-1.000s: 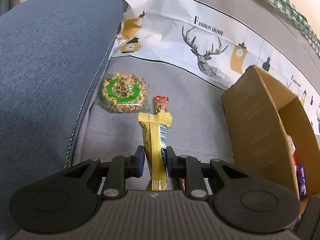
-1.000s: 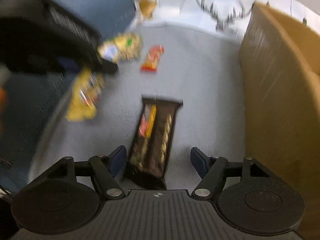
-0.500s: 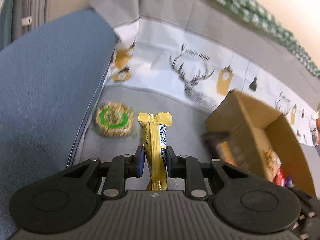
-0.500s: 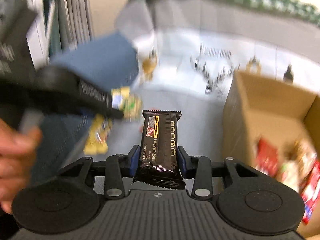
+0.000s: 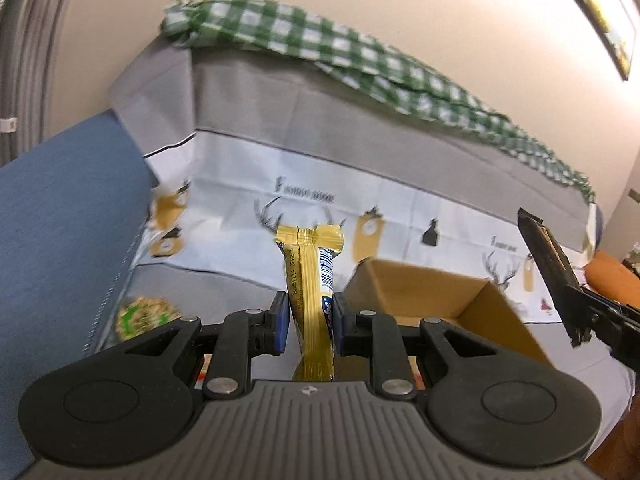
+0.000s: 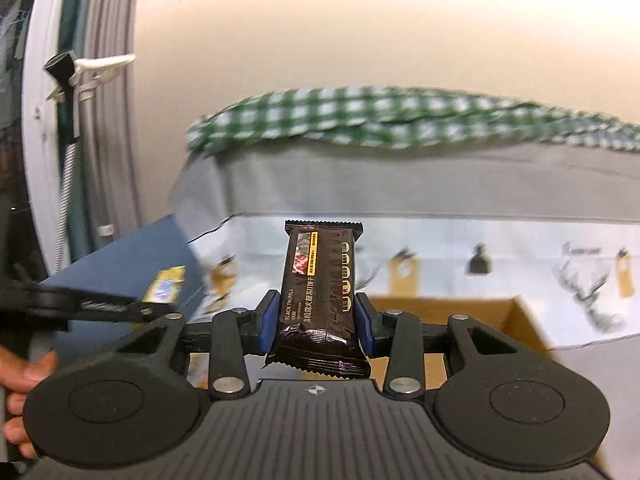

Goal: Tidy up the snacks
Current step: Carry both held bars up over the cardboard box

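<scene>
Still gripping the gold snack stick [image 5: 310, 264] in the left tool [image 5: 308, 316], blue pads pressed on both its sides, sealed end standing up past the tips. Lifted well off the sofa seat since a second ago. Then, looked down on the round green-labelled pack [image 5: 146, 312] and a small red snack. Now, looks across at the deer-print cover [image 5: 304, 196], the green checked cloth [image 5: 320, 40] along the sofa back, and the wall. Only a blurred edge of that green-labelled pack left, low beside the blue cushion [image 5: 60, 220].

Just closed the right tool [image 6: 316, 324] on the dark snack bar [image 6: 318, 288]. A second ago, lay flat on the seat between wide-apart jaws. Now clamped between the pads and raised, upright, label readable.

Seen from the left wrist: same dark bar at the right edge, up in the air beyond the far corner of the open cardboard box [image 5: 420, 288]. Seen from the right wrist: the gold stick at the left, hand [image 6: 24, 372] behind it, box below and ahead.
</scene>
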`<control>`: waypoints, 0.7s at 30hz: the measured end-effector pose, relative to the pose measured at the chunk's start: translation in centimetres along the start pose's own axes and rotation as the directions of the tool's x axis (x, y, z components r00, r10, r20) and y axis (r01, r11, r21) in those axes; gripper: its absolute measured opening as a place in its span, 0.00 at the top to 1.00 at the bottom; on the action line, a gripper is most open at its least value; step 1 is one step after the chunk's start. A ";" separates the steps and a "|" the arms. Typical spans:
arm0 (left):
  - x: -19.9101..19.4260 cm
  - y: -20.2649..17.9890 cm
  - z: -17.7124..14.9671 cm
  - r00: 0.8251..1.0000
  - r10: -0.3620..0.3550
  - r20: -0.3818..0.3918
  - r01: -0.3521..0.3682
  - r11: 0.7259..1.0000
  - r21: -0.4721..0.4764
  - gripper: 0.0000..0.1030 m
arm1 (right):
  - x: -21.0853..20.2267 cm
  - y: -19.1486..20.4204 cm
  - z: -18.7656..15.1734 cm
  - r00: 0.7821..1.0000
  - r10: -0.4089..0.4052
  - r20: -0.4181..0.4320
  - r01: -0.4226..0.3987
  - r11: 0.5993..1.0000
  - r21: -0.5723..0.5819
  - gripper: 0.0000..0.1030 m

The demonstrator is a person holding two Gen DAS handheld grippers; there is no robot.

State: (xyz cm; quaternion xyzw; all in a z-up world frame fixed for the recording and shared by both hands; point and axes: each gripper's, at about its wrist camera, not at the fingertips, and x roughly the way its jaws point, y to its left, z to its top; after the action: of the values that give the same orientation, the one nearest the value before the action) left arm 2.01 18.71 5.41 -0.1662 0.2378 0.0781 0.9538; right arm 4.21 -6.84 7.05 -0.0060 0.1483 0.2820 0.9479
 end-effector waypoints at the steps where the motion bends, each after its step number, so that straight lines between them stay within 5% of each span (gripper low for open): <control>1: 0.0 -0.4 0.0 1.000 -0.008 0.005 0.008 1.000 0.002 0.77 | -0.3 -0.9 0.2 1.000 -0.020 0.011 0.020 1.000 -0.008 0.60; 6: 1.0 -2.7 -0.1 0.999 -0.050 0.016 0.049 0.999 0.023 0.77 | -0.2 -4.9 -1.5 0.994 -0.111 0.011 0.111 0.993 0.030 0.60; 9: 1.6 -4.3 -0.3 0.996 -0.083 0.021 0.082 0.996 0.034 0.77 | 0.2 -6.5 -2.9 0.991 -0.126 -0.044 0.128 0.989 0.068 0.60; 21: 3.7 -11.0 -2.0 0.973 -0.230 0.038 0.224 0.968 0.109 0.77 | 0.1 -8.6 -4.0 0.983 -0.176 -0.044 0.177 0.984 0.018 0.60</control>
State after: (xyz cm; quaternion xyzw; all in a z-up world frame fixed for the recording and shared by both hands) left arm 6.95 8.02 5.06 -0.1407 0.1968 -0.0398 0.9695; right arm 7.80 -14.43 2.53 -0.0145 0.1702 0.1950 0.9658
